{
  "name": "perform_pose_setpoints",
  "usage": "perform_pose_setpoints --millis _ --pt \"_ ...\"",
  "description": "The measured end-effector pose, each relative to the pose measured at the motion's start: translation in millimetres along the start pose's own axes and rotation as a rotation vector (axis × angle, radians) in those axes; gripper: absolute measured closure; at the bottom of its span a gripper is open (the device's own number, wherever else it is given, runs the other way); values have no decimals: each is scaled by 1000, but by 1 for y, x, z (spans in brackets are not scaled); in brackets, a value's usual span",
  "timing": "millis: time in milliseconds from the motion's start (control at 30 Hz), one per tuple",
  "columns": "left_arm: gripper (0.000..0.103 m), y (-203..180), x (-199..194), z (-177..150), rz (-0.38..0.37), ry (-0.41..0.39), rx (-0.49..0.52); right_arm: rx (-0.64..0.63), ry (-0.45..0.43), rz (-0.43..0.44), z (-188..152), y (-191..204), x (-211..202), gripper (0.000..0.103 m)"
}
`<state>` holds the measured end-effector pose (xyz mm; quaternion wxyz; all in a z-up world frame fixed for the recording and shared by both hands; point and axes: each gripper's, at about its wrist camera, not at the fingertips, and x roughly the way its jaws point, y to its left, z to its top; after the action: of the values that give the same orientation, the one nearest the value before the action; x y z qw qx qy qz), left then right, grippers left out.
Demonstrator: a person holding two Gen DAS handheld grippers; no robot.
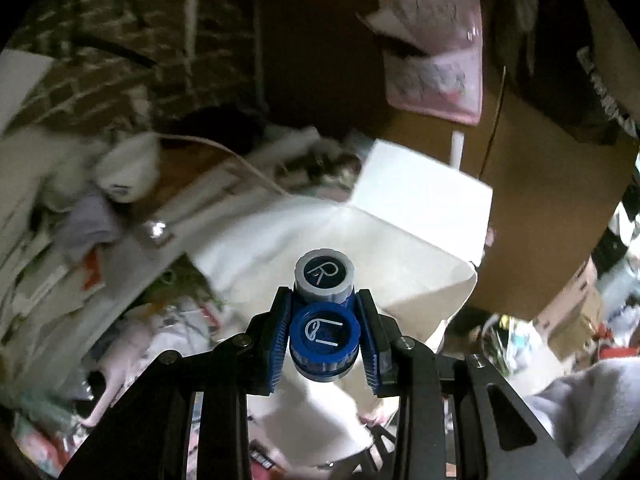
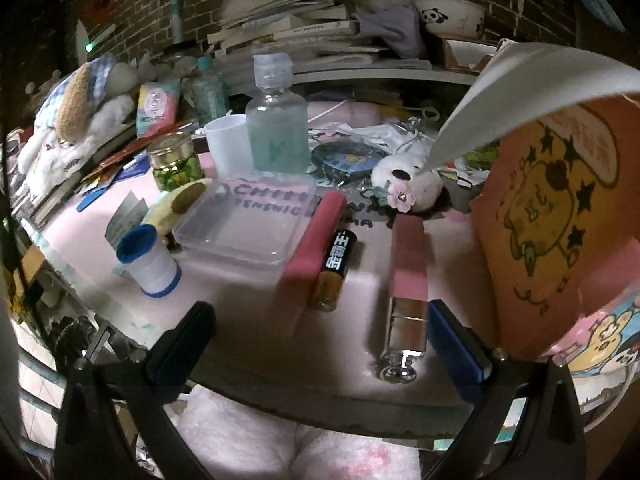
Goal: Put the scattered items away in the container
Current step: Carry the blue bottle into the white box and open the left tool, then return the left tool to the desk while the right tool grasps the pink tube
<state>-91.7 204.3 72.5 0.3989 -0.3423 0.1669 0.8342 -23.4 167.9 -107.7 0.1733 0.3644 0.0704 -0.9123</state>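
My left gripper (image 1: 325, 334) is shut on a contact lens case (image 1: 324, 312) with a blue L cap and a grey R cap, held in the air above a white fabric bag (image 1: 400, 240). My right gripper (image 2: 320, 344) stands open low over the pink table mat (image 2: 240, 292). Between its fingers' reach lie a pink lipstick tube with a silver cap (image 2: 406, 296), a black and gold battery (image 2: 334, 270), and a pink bar (image 2: 314, 248). A clear shallow plastic tray (image 2: 244, 224) and a white spool with blue ends (image 2: 150, 262) sit further left.
An orange cartoon-printed bag (image 2: 556, 224) stands at the right. Behind the mat are a clear bottle (image 2: 277, 120), a white cup (image 2: 228, 144), a small jar (image 2: 176, 160), a panda plush (image 2: 408, 184) and stacked books (image 2: 304, 28). Cardboard boxes (image 1: 540, 184) and clutter surround the white bag.
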Motion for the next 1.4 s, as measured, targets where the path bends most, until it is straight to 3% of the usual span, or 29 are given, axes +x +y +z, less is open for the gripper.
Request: perform_pose_setpoints --millis 167,400,500,567,700,967,1200,1267,1400 --pt "76 -3 23 1 5 90 6 95 -39 -56 -9 -19 -10 0" --pt "76 -8 38 -2 22 149 19 39 -46 -44 -11 -6 -11 0" --pt "58 -8 36 0 34 136 24 42 -53 -60 -10 -6 -12 0" --pt "40 -8 32 1 29 116 23 71 -54 -80 -9 -12 -12 0" --pt "24 -4 18 3 29 51 8 140 -60 -88 -9 -27 -14 0" --pt "22 8 -26 -9 81 -107 -37 129 -58 -122 -13 -32 -16 0" --pt "22 32 -62 -59 104 -226 -133 39 -124 -100 -24 -20 -29 1" --pt "22 42 -71 -80 130 -256 -182 34 -136 -90 -26 -19 -30 16" --pt "22 60 -85 -124 227 -286 -263 0 -163 -97 -31 -12 -36 36"
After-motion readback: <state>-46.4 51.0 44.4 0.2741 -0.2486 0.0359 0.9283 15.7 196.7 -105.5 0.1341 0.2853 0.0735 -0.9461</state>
